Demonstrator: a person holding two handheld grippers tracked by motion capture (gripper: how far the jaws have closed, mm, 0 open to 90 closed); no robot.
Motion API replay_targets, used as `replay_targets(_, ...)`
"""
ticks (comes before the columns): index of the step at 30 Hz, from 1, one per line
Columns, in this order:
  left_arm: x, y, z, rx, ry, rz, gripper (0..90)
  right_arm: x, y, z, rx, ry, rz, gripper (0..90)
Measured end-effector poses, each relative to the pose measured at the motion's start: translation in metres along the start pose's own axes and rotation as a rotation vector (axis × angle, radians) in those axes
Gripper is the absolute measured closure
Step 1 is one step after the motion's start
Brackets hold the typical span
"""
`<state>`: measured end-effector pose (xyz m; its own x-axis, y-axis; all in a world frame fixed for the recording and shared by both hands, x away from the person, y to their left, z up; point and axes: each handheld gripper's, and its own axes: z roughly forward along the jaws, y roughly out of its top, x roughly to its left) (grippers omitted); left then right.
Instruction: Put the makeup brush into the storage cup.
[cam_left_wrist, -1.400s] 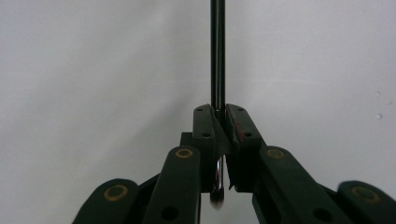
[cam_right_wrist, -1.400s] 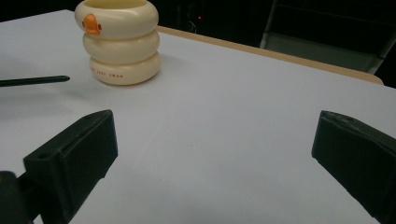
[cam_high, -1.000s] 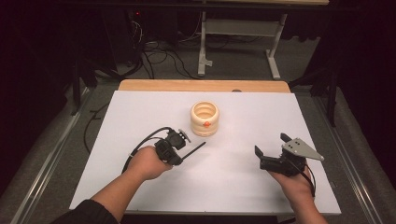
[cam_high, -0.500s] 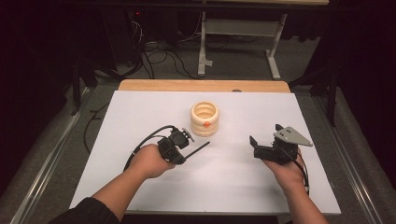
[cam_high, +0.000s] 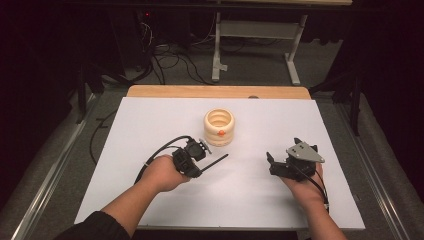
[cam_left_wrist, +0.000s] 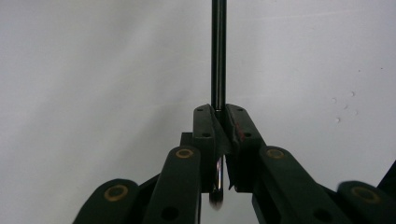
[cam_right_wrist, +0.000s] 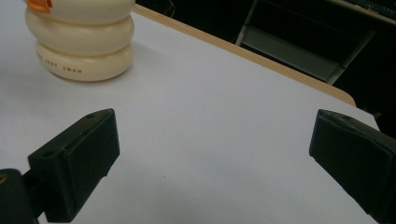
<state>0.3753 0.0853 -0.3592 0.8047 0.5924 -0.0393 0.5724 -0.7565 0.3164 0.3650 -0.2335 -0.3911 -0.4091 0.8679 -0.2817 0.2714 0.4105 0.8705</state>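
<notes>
- The left tongs (cam_high: 209, 162) sit in the person's left hand (cam_high: 162, 172) on the near-left part of the table (cam_high: 150, 125), pointing toward the middle of the white surface.
- They are clamped tight on a thin dark rod (cam_high: 216, 161), which sticks out past the tips at a slant, up and to the right in the high view.
- In the left gripper view the 2 black jaws meet around the rod (cam_left_wrist: 218, 51), which runs straight up from them over the bare white top (its lower end shows as a shiny rounded tip just under the pads).
- The rod's free end lies just short of the cream ribbed container (cam_high: 219, 127), near it but not touching.
- The container stands upright a little beyond the centre of the table, built of 3 stacked rounded rings, open at the top, with a small orange spot on the side facing the person.
- In the right gripper view the container (cam_right_wrist: 81, 42) appears at the upper left, with small orange lettering on its lowest ring.
- The right tongs (cam_high: 270, 162) are held in the right hand (cam_high: 305, 187) at the near-right of the table, well apart from the container, with the grey 3-cornered plate on top.
- Their jaws stand wide apart with nothing between them; the right gripper view shows bare white table in the gap.
- A wooden edge (cam_high: 215, 91) borders the far side of the white top.
</notes>
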Motion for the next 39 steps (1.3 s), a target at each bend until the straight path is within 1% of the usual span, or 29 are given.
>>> replay_targets(2,0.000,0.000,0.000,0.003,-0.005,0.001,83.3,0.003,0.000,-0.001,0.000,-0.008,-0.029,3.6)
replay_targets(4,0.000,0.000,-0.001,0.004,-0.005,0.003,83.3,0.005,-0.001,-0.001,0.003,-0.014,-0.045,3.6)
replay_targets(6,0.000,-0.001,-0.001,-0.001,-0.003,0.003,83.4,0.007,-0.001,-0.002,0.004,-0.031,-0.075,3.6)
replay_targets(9,0.000,-0.001,-0.002,-0.003,-0.004,0.006,83.3,0.010,-0.001,-0.004,-0.008,-0.031,-0.106,3.6)
replay_targets(10,0.000,-0.001,-0.002,-0.003,-0.005,0.007,83.3,0.011,-0.001,-0.004,-0.017,-0.033,-0.133,3.6)
replay_targets(14,-0.002,-0.001,-0.003,-0.002,-0.006,0.012,83.3,0.016,-0.001,-0.006,-0.029,-0.015,-0.196,3.6)
replay_targets(16,-0.002,-0.001,-0.003,-0.001,-0.004,0.016,83.3,0.020,-0.001,-0.006,-0.032,-0.010,-0.241,3.6)
replay_targets(19,-0.003,-0.001,-0.005,0.000,-0.007,0.019,83.3,0.026,-0.002,-0.006,-0.024,0.002,-0.283,3.6)
replay_targets(21,-0.004,-0.001,-0.007,0.000,-0.006,0.023,83.3,0.029,-0.002,-0.007,-0.024,-0.007,-0.312,3.6)
replay_targets(24,-0.005,0.000,-0.011,0.003,-0.006,0.031,83.4,0.031,-0.001,-0.007,-0.022,-0.011,-0.318,3.6)
replay_targets(26,-0.005,0.001,-0.013,0.004,-0.002,0.038,83.3,0.031,-0.001,-0.007,-0.026,-0.020,-0.344,3.6)
replay_targets(27,-0.006,0.002,-0.014,0.005,-0.003,0.039,83.3,0.032,-0.001,-0.007,-0.025,-0.021,-0.348,3.6)
replay_targets(31,-0.008,0.004,-0.018,0.013,-0.003,0.054,83.3,0.034,-0.001,-0.006,-0.004,-0.007,-0.363,3.6)
replay_targets(32,-0.008,0.004,-0.019,0.014,0.000,0.055,83.3,0.035,-0.001,-0.006,-0.002,-0.010,-0.380,3.6)
replay_targets(36,-0.009,0.005,-0.019,0.016,-0.002,0.059,83.3,0.040,-0.001,-0.006,0.004,-0.012,-0.423,3.6)
replay_targets(37,-0.009,0.005,-0.019,0.015,-0.001,0.061,83.3,0.039,-0.001,-0.006,0.011,-0.012,-0.456,3.6)
replay_targets(39,-0.010,0.005,-0.017,0.020,-0.001,0.066,83.3,0.042,-0.001,-0.006,0.016,-0.011,-0.466,3.6)
